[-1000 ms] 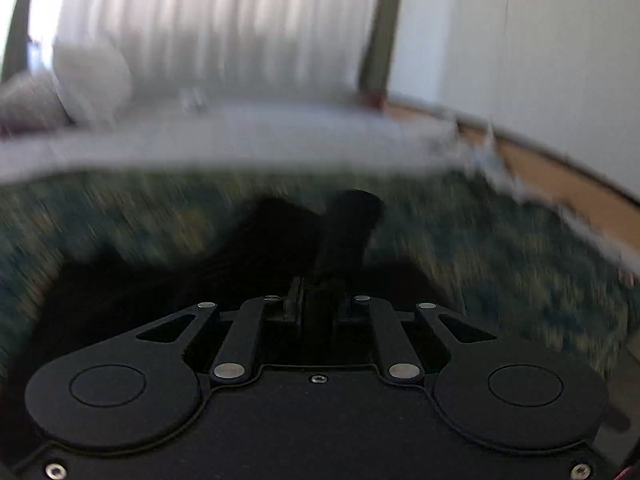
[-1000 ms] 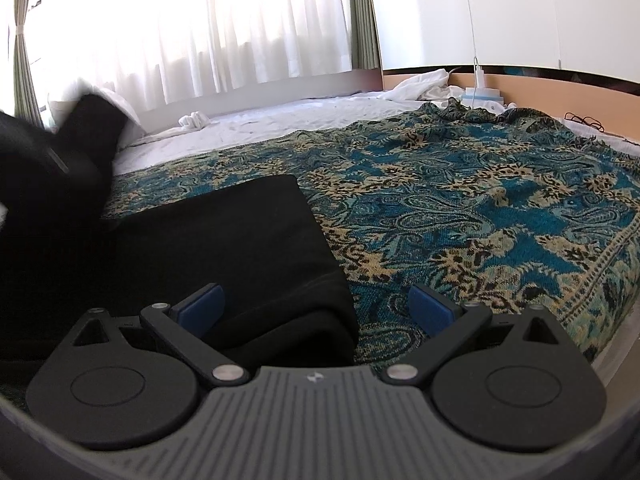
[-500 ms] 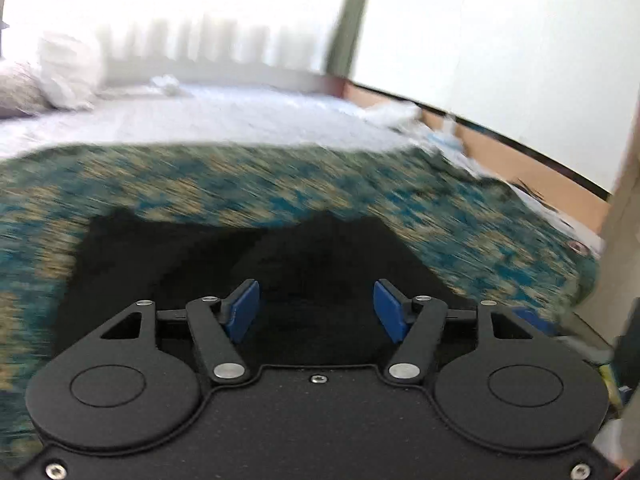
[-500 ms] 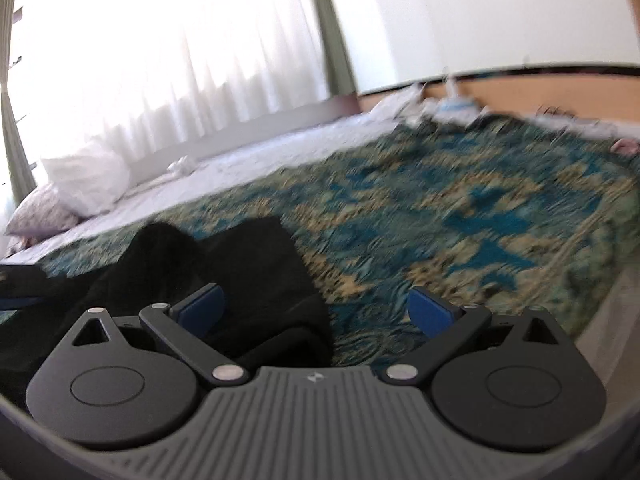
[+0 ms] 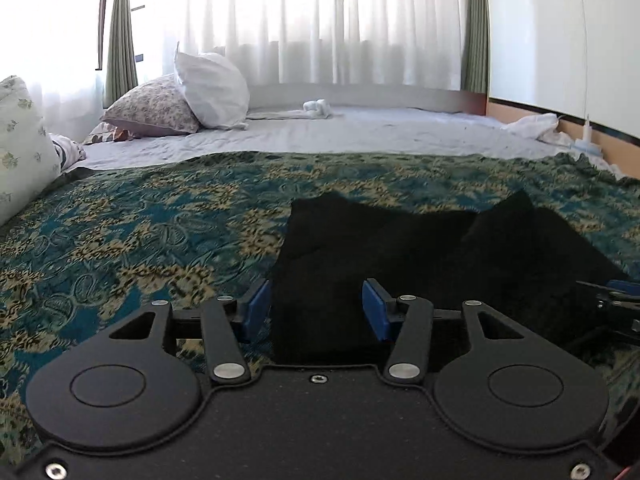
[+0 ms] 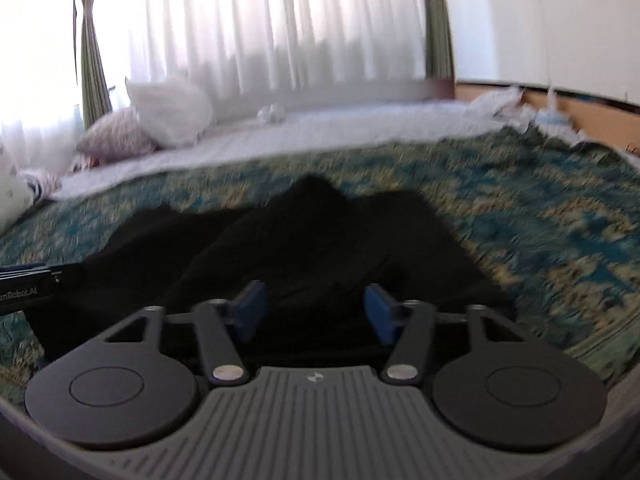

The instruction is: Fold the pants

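Patterned bedspread (image 5: 132, 236) bears rumpled black pants (image 5: 420, 248).

My right tongs' view is smeared; my left tongs (image 5: 316, 312) hide the pants' (image 5: 420, 256) near edge.

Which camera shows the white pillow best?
The left wrist view: the white pillow is sharp there, propped up against the flowery pillow by the curtain. In the right wrist view it is only a blurry white shape.
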{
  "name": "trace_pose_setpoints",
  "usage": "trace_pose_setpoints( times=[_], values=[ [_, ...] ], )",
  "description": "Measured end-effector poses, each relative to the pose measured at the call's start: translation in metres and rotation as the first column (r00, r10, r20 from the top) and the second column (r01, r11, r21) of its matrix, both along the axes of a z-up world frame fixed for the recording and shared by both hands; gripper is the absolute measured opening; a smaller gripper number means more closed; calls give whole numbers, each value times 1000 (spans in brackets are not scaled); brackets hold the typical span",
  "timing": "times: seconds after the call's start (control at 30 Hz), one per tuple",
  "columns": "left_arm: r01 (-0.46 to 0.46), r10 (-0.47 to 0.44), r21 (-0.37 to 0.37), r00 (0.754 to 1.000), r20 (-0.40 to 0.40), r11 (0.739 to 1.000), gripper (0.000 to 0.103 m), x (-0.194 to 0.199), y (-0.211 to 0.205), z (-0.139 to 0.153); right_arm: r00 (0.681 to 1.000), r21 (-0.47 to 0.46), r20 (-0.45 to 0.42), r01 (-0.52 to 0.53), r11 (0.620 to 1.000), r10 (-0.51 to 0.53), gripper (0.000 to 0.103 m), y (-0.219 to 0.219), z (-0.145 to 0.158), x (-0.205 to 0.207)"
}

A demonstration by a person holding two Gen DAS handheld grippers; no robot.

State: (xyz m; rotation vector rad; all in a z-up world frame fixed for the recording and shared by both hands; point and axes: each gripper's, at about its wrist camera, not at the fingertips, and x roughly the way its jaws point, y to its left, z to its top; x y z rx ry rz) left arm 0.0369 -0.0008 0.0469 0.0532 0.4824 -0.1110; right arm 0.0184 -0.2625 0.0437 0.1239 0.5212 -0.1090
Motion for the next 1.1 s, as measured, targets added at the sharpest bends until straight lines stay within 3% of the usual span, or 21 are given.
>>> trace_pose_setpoints(
  times=[0.13,0.2,0.3,0.37,0.47,0.63,0.8,0.9,0.97,1.0,1.1],
  values=[
    [15,-15,-3,1000,-8,1000,49,-3,-1,-9,998,46,-51,26,999,-24,58,3,-1,13],
    [20,-20,1,1000,-16,1000,49,-2,-3,-14,995,104,-89,42,994,-33,49,-3,-3,22],
    [22,-22,-8,999,-24,1000,49,-2,-3,-17,988,163,-139,85,983,-62,28,-6,-1,30],
    [21,-22,-18,1000,-22,1000,49,-2,-3,-17,989,167,-139,77,983,-54,20,-3,6,29],
    [27,-28,-44,1000,-15,999,49,-4,-4,-12,997,106,-78,24,994,-15,16,5,29,32],
    [62,-61,-50,998,21,997,55,-11,-10,-7,995,-36,94,36,999,-33,16,2,59,33],
    [80,-80,-8,997,-24,997,55,-9,-18,-19,996,31,9,83,996,-83,17,-33,26,53],
    [84,-83,31,996,-32,996,56,-10,-21,-27,990,7,-61,129,992,-128,14,-41,4,51],
    [91,-90,41,996,-26,995,56,-11,-21,-29,987,1,-73,143,990,-142,22,-47,-3,41],
    [94,-93,43,995,-26,995,56,-11,-21,-29,986,3,-65,156,988,-155,41,-49,-4,35],
    [93,-92,34,995,-33,995,57,-9,-19,-29,983,80,-48,179,981,-176,50,-62,-3,17]
  ],
)
